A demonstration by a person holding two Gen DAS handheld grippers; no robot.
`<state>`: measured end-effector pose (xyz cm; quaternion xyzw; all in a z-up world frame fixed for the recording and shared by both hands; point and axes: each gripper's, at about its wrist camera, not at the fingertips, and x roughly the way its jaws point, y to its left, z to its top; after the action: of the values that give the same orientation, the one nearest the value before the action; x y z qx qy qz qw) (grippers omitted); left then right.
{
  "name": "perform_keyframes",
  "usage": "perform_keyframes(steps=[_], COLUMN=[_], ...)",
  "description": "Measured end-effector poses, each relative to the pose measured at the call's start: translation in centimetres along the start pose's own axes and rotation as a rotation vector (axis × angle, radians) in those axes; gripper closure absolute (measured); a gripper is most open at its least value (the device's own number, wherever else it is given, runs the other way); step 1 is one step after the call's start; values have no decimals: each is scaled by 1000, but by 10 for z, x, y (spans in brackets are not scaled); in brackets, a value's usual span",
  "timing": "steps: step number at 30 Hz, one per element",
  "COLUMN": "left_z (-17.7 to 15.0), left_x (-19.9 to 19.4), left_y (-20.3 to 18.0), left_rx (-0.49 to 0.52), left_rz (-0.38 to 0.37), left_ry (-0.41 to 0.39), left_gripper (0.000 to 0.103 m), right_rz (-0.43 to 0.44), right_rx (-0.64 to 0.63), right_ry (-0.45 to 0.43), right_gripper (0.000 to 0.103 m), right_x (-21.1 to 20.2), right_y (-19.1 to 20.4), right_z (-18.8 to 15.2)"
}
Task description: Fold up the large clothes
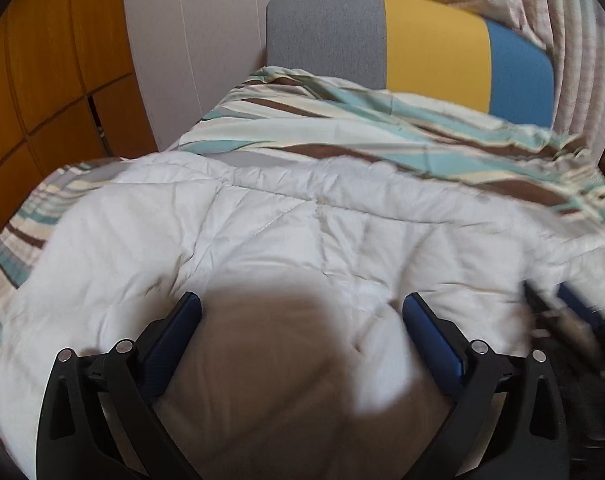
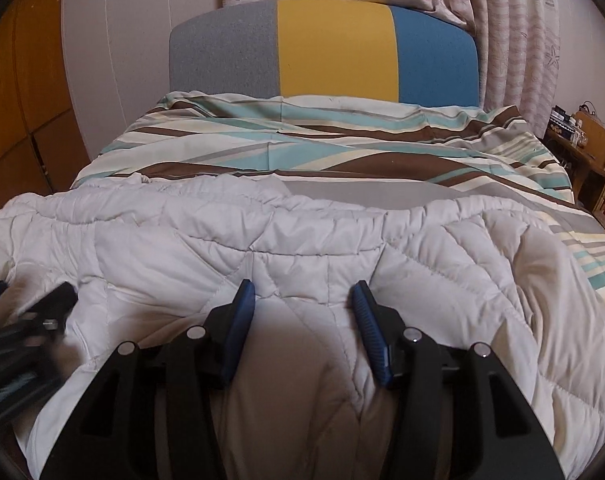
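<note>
No legible text, label, brand, number or sign appears in either view. The pale pink patterned curtain point(image 2: 514, 40) carries only drawn starfish motifs, not lettering. Small items on the brown wooden side shelf point(image 2: 594, 152) at the right edge of the right wrist view are too small and blurred to read.

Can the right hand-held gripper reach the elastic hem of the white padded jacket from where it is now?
Probably yes. The right hand-held gripper is open above the white padded jacket, and the elastic hem lies just ahead, with nothing between them.
</note>
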<state>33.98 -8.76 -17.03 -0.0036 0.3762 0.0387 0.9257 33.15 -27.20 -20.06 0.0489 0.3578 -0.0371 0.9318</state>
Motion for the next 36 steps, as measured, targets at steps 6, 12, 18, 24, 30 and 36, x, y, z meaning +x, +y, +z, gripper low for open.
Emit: perform_keyframes(steps=[6,12,18,24,30,36], left_z=[4,-9,-4,-8,0,-22], left_x=[13,28,25,-15,-29,-3], left_y=[-17,-12,-6,23,70,73], left_rx=[12,-10,-8,-11,-72,6], left_rz=[43,7,-38,-93,16,87], left_ry=[26,-2,40,12,-37,-24], left_gripper=[3,3,3,3,3,3], right_rz=[18,21,22,33,33,-1], right_rx=[34,45,43,38,16,-14], right_ry=[-2,-6,3,23,3,-9], right_gripper=[51,51,50,46,42,41], right_x=[-6,-5,-5,-12,-39,-30], right_y=[-7,-7,-7,-8,-5,2], right_z=[-2,-4,-3,-2,-9,-22])
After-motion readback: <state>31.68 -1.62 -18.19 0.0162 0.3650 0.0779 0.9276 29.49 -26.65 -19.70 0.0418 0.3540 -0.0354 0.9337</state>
